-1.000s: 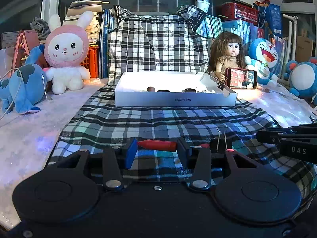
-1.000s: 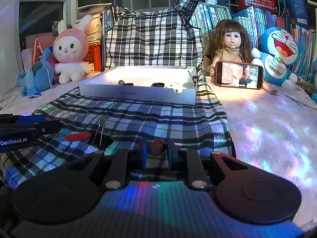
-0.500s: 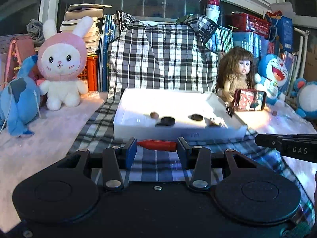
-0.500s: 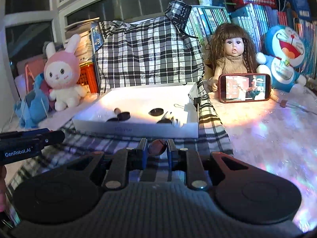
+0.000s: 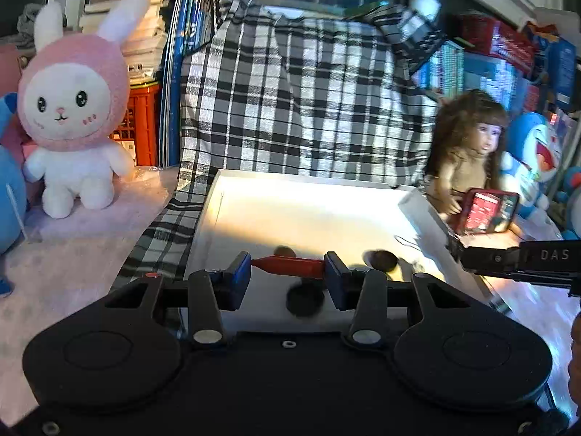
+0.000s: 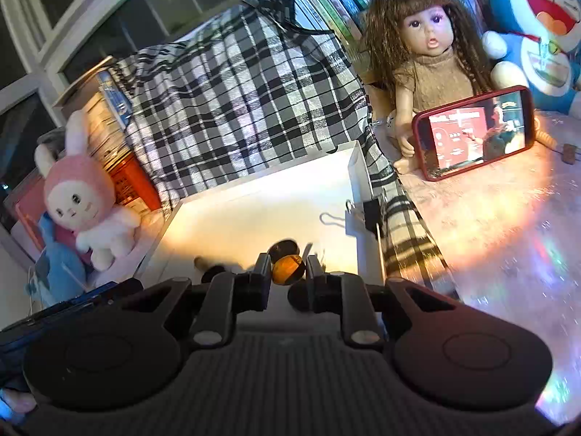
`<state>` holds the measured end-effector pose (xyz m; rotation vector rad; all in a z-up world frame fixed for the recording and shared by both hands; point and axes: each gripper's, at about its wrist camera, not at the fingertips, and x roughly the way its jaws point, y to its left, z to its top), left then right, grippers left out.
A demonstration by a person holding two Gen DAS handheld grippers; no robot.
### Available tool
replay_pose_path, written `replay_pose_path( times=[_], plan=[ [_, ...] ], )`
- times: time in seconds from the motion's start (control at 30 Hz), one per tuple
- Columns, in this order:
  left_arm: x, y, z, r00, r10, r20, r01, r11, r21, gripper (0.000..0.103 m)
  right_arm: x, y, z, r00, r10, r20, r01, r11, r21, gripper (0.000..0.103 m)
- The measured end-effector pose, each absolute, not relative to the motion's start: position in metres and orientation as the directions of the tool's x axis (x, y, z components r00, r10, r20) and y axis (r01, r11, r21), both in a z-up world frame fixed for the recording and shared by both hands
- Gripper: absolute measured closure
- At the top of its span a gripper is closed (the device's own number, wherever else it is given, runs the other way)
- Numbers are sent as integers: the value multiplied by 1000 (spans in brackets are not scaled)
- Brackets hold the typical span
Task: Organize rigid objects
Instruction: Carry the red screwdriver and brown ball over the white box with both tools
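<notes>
Over a shallow white box (image 5: pixel 417 203) at frame centre, the left gripper (image 5: pixel 287 268) is clenched end-to-end on a red crayon-like stick (image 5: pixel 288 266), which lies crosswise between its blue-padded fingers (image 5: pixel 239 272) at lower centre of the left wrist view. Beneath it, on the box floor, sit dark round pieces (image 5: pixel 304 299), one of them to the right (image 5: pixel 381 259), and a small brown one just behind the stick.

In the right wrist view, the right gripper (image 6: pixel 288 272) grips a small amber-brown bead (image 6: pixel 288 270) tightly between its narrow-set fingers (image 6: pixel 262 272), held above the near part of the box (image 6: pixel 357 167). A black binder clip (image 6: pixel 372 212) is clamped on the box's right wall, its wire handle lying inward. The right gripper also shows at the right edge of the left wrist view, level with the box's right wall.

The box rests on a plaid cloth (image 5: pixel 290 101) that rises behind it. A pink-hooded rabbit plush (image 5: pixel 72 109) stands at left; a long-haired doll (image 6: pixel 425 51) at upper right sits behind a red-cased phone (image 6: pixel 475 132) with a lit screen, beside a blue cat plush (image 6: pixel 537 25).
</notes>
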<state>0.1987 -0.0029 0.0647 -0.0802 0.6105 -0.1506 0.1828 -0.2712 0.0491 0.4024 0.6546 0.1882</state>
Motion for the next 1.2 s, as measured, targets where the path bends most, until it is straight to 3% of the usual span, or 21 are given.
replay_pose_path(
  times=[0.43,1.2],
  plan=[
    [289,-3,28,761,-58,-646,8,997,-80,61,260,-244,27,745,186,-641,36,947,318,79],
    [299,-12,4,759,-30,-651,15,999,-30,61,274,-228,7,744,156,-650,12,969,247,79]
  ],
)
